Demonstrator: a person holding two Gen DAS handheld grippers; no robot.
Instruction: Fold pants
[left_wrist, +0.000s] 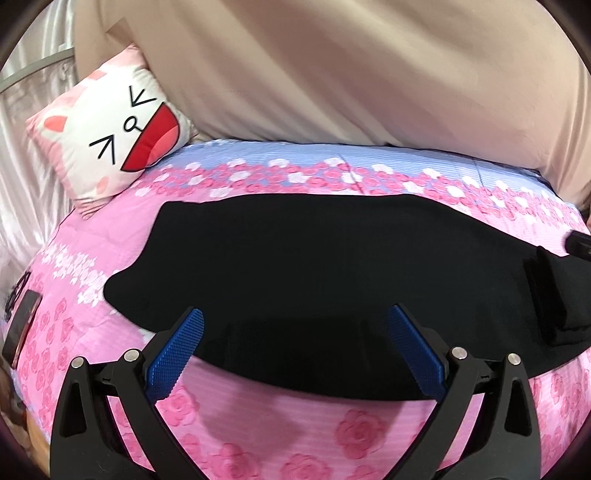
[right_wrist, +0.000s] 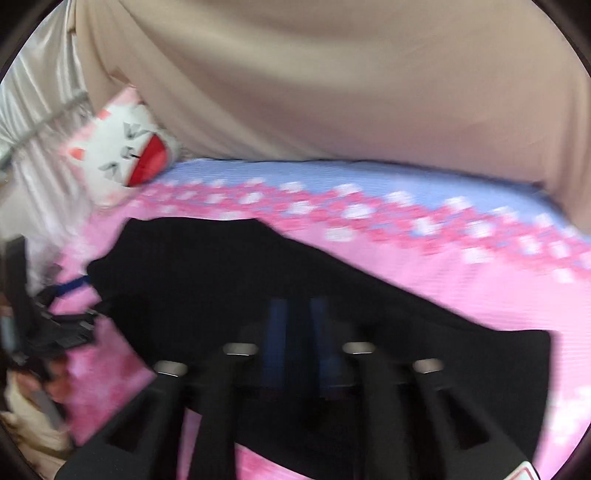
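Black, smooth pants (left_wrist: 314, 266) lie on rose-printed bedspread (left_wrist: 258, 424).

Pants (left_wrist: 314, 273) lie on the bedspread (left_wrist: 258, 435), cushion (left_wrist: 110, 129) behind-left.

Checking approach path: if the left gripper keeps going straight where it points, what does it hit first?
Most likely the black pants. The left gripper is open, with nothing between its fingers, and points down over the near edge of the pants spread on the pink floral bedspread. Nothing else shows in that line; depth is unclear.
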